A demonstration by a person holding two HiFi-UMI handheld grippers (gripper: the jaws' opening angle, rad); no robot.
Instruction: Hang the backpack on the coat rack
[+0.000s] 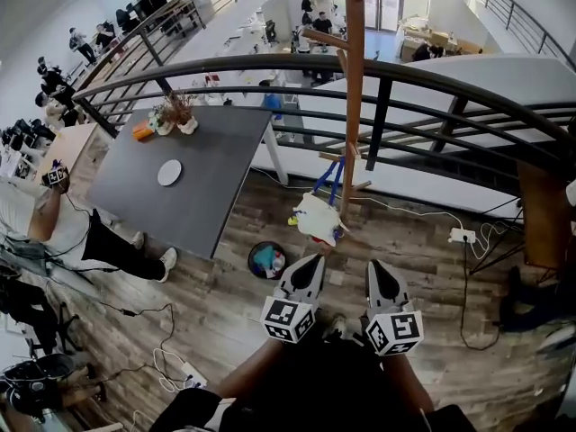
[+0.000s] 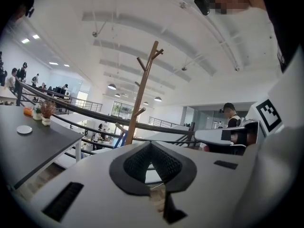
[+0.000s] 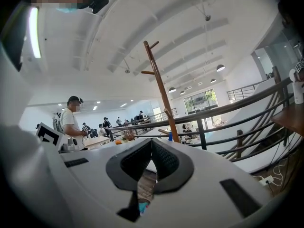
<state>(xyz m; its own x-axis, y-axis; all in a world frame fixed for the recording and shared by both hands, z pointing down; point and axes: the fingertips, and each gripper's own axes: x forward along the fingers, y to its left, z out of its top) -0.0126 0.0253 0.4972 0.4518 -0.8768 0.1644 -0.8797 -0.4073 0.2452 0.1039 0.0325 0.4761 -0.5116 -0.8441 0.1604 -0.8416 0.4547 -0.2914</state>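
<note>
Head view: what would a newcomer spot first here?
The tall wooden coat rack stands by the curved black railing, with the white backpack on the floor at its foot. Nearer, the left gripper and right gripper point toward it, both shut and empty.

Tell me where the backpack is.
Head view, centre: the backpack sits on the floor at the coat rack's foot, right of the table, just ahead of the left gripper.

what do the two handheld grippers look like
Both the left gripper and right gripper have white, tapering shells with black ribbed pads inside. Each carries a cube of black-and-white square markers at the back.
</note>
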